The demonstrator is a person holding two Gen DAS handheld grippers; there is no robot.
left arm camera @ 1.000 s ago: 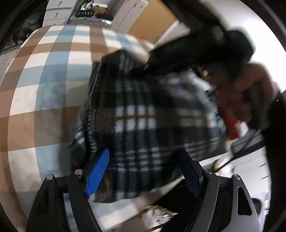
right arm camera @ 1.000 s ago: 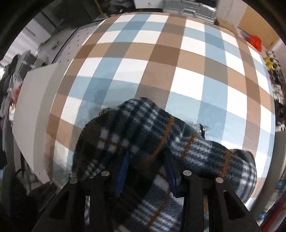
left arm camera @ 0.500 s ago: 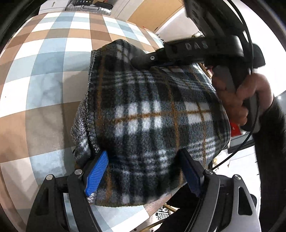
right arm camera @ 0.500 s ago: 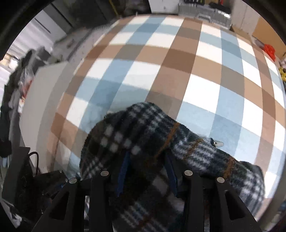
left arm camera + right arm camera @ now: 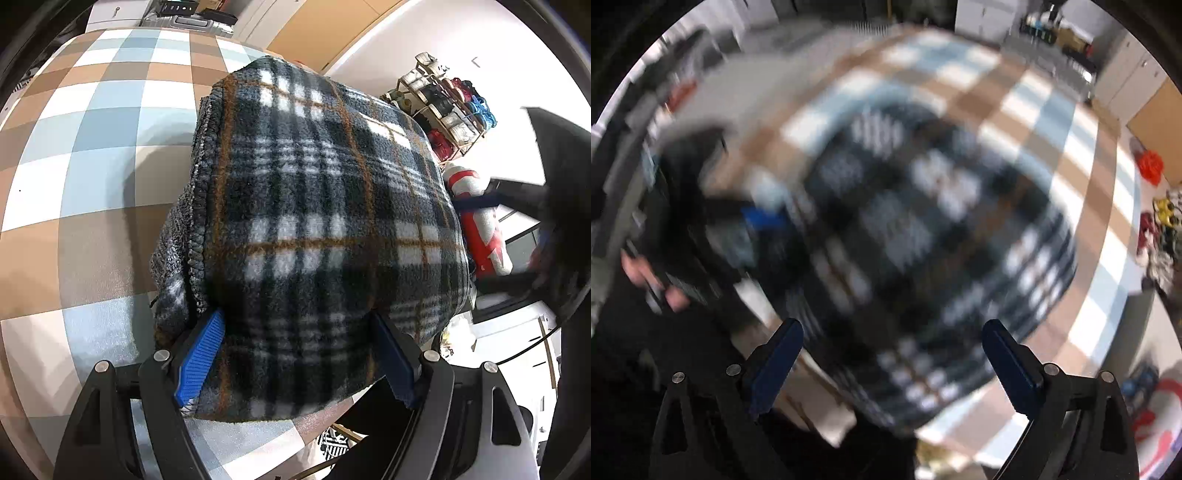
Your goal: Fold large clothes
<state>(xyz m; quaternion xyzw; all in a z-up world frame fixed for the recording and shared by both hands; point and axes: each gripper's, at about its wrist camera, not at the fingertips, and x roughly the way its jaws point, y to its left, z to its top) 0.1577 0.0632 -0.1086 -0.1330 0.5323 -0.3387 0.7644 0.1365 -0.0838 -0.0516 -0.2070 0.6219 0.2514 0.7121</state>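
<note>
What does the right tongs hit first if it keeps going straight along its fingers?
Most likely the folded plaid fleece, which fills the view ahead of the open right tongs. Nothing shows between them, though the frame is blurred and depth is unclear.

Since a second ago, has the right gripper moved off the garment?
Yes. The right gripper has just opened, releasing the plaid garment, and pulled back from it over the checkered table.

One plaid fleece garment [image 5: 325, 221] – two grippers – one checked table [image 5: 92, 140]
</note>
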